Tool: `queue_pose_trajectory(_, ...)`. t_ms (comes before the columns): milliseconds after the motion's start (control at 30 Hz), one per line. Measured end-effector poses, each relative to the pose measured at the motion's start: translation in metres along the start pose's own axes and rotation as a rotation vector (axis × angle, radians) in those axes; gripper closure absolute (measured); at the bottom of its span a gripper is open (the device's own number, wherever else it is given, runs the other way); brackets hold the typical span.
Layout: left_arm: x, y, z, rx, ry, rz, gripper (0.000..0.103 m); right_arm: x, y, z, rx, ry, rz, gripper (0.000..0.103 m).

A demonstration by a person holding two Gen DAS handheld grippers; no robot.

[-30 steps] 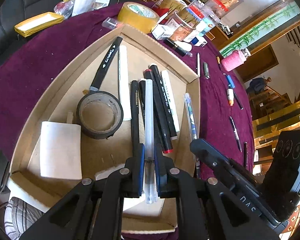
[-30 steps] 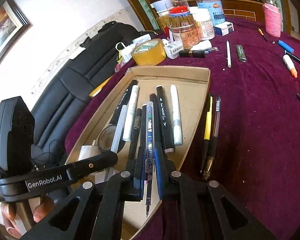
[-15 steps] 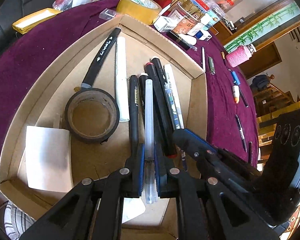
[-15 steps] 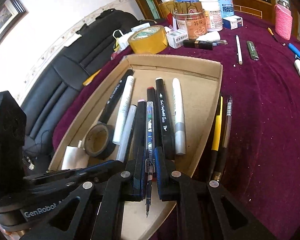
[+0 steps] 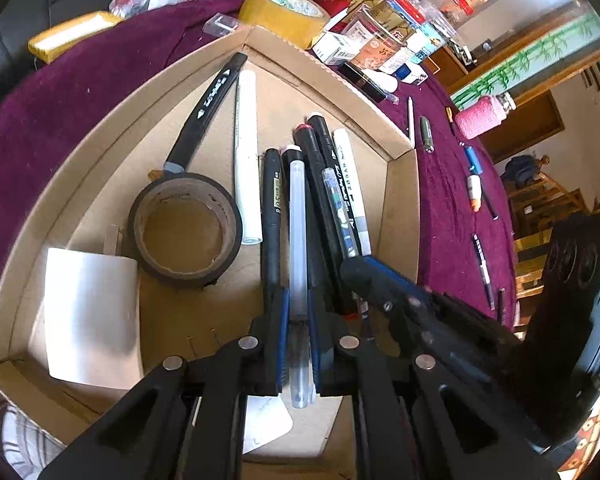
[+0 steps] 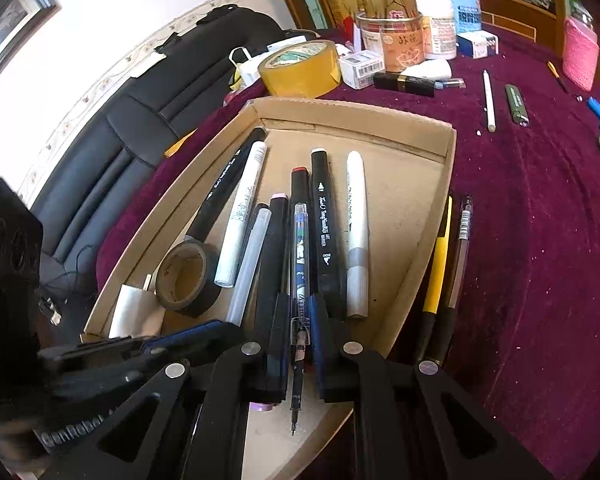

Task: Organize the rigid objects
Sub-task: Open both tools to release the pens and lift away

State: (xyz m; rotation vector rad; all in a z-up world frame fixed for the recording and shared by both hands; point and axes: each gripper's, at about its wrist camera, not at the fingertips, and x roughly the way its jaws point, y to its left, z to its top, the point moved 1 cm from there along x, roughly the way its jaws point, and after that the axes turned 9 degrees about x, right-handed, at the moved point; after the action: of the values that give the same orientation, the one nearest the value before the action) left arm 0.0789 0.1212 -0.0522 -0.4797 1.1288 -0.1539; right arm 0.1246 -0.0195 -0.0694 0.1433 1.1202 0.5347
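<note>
Both tongs hover over the shallow brown cardboard tray on the purple-clothed surface. The left tongs pinch a translucent frosted pen tube — it lies lengthwise among the black markers. The right tongs clamp a clear blue-patterned gel pen, tip toward the camera. 2 pens — 1 yellow, 1 dark — lie just outside the tray's right wall.

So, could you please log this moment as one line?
left gripper: shut on clear pen | right gripper: shut on blue pen | both over cardboard tray
</note>
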Motion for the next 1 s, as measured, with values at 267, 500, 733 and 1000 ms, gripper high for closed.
queue_pose_trajectory(267,0.000,0.004,0.002,-0.038,0.001,-0.022,0.096,-0.002,0.007,-0.010,-0.049,-0.025,-0.036,0.092)
queue_pose_trajectory(500,-0.004,0.004,0.002,-0.047,-0.010,-0.028,0.081,-0.007,0.006,-0.017,-0.066,-0.032,-0.026,0.090)
queue_pose_trajectory(733,-0.023,-0.004,0.001,-0.043,-0.082,-0.014,0.064,-0.027,0.000,-0.022,-0.058,-0.072,0.081,0.068)
queue_pose_trajectory(1000,-0.037,-0.040,-0.005,0.055,-0.122,0.001,0.053,-0.058,-0.028,-0.033,-0.004,-0.132,0.089,0.068)
